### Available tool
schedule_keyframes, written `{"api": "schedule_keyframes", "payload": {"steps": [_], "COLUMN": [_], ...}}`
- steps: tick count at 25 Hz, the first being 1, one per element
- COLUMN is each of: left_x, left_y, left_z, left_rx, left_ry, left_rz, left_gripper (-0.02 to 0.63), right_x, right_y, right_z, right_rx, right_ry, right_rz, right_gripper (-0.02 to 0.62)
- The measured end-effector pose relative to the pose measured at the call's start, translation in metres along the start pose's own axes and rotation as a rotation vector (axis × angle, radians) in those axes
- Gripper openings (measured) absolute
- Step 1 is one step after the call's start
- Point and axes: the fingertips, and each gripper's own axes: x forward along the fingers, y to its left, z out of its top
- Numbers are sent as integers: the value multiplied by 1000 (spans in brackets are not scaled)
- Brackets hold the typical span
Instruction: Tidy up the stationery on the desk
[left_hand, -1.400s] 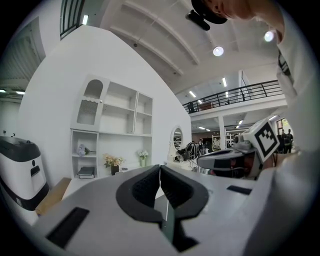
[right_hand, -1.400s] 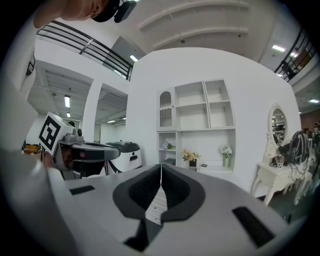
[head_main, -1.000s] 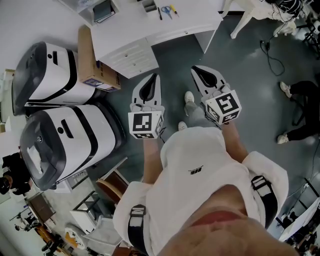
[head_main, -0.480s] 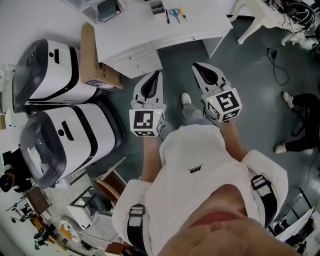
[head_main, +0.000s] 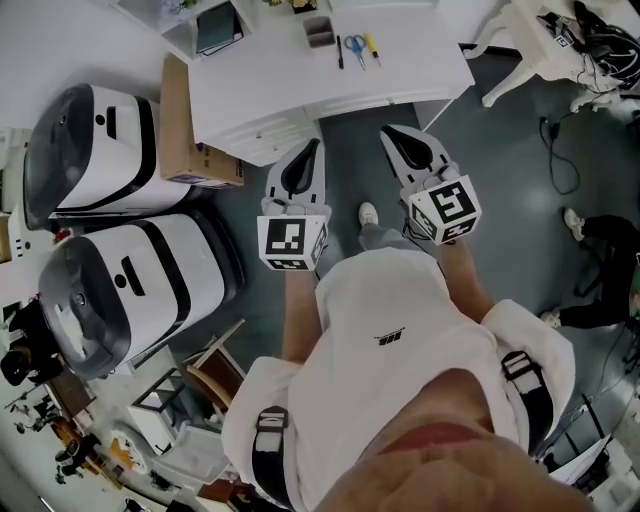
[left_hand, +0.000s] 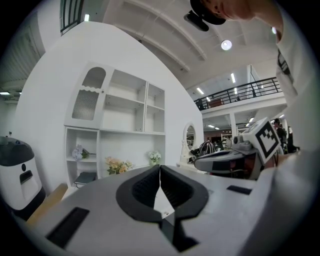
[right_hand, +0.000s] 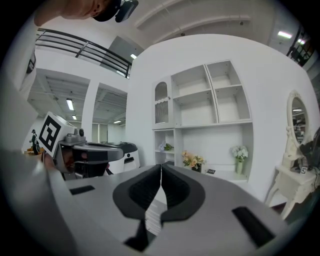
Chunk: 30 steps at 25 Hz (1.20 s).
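Observation:
In the head view a white desk stands ahead of me. On it lie a black pen, blue-handled scissors, a yellow-handled tool and a small grey box. A dark notebook rests at the desk's left end. My left gripper and right gripper are held side by side in front of my chest, short of the desk, both shut and empty. In each gripper view the jaws meet at the tips: left gripper, right gripper.
Two large white-and-black machines stand at the left. A cardboard box leans between them and the desk. A white shelf unit with flowers stands beyond. A white vanity table and floor cables are at the right.
The view has shifted forward: the desk and its stationery show more fully now. Both grippers have stayed shut and kept their place in front of me.

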Motion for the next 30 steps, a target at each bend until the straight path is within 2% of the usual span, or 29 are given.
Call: {"api": "schedule_keyframes", "payload": {"steps": [12, 30], "left_x": [91, 158], "left_y": [25, 73], "left_z": [8, 3], "left_rx": [-6, -19], "left_ry": [11, 29], "left_rz": [34, 49], "left_gripper": [0, 0], "right_x": [61, 132], "right_y": [-78, -120], "right_z": [9, 5], "right_rx": [-10, 16], "right_ry": [13, 33], "right_rz": [43, 77], "right_gripper": [-4, -4]}}
